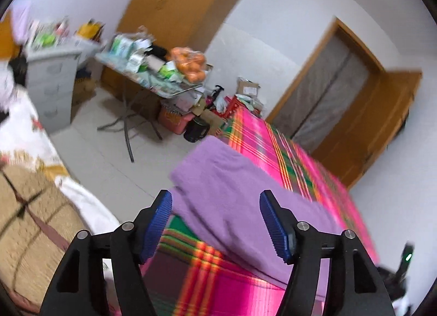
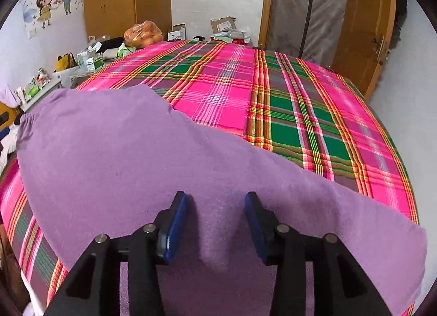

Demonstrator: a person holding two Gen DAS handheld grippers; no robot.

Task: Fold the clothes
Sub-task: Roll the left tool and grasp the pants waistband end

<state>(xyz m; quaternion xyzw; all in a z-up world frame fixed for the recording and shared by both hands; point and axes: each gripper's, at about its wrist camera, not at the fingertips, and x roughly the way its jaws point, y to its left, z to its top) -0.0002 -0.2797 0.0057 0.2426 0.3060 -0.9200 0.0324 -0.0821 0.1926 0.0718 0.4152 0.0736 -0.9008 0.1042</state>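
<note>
A purple garment [image 2: 114,152] lies folded and flat on the pink and green plaid bedspread [image 2: 286,92]. My right gripper [image 2: 215,206] hovers just over its near part, open, with only flat cloth seen between the blue pads [image 2: 176,223]. In the blurred left wrist view the same purple garment [image 1: 232,193] stretches along the plaid bedspread [image 1: 273,141]. My left gripper [image 1: 215,206] stands wide open above it, near the bed's left edge, with nothing pinched between its blue pads [image 1: 274,223].
A cluttered folding table [image 1: 153,75] with a bag of oranges [image 1: 191,63] and boxes on the floor [image 1: 191,116] stand beyond the bed. A grey drawer unit [image 1: 52,84] is at left, a tan cushion [image 1: 32,220] near left. Wooden doors [image 2: 366,24] stand behind the bed.
</note>
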